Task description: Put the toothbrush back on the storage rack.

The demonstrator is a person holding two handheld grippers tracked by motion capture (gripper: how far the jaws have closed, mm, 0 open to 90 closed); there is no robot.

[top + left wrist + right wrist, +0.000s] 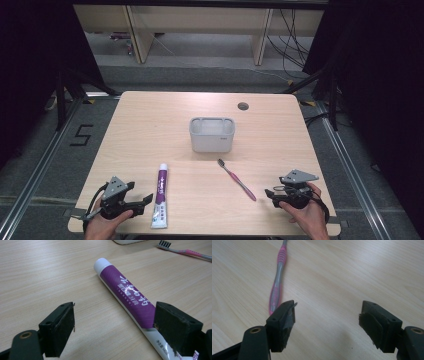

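Note:
A purple and white toothpaste tube [161, 195] [125, 292] lies near the table's front edge, cap pointing away. My left gripper [145, 204] [115, 308] is open just left of it; in the left gripper view the right jaw stands in front of the tube's white lower end and bare wood lies between the jaws. A pink and grey toothbrush [237, 180] [277, 282] [185, 252] lies slantwise, bristles toward the holder. My right gripper [270, 196] [328, 305] is open right of the handle's end, nothing between its jaws. A white holder [212, 134] stands mid-table.
The wooden table [150, 130] has a round cable hole [243, 106] at the back right. Beyond it are a grey floor, desk legs and cables. A person's hands hold both grippers at the front edge.

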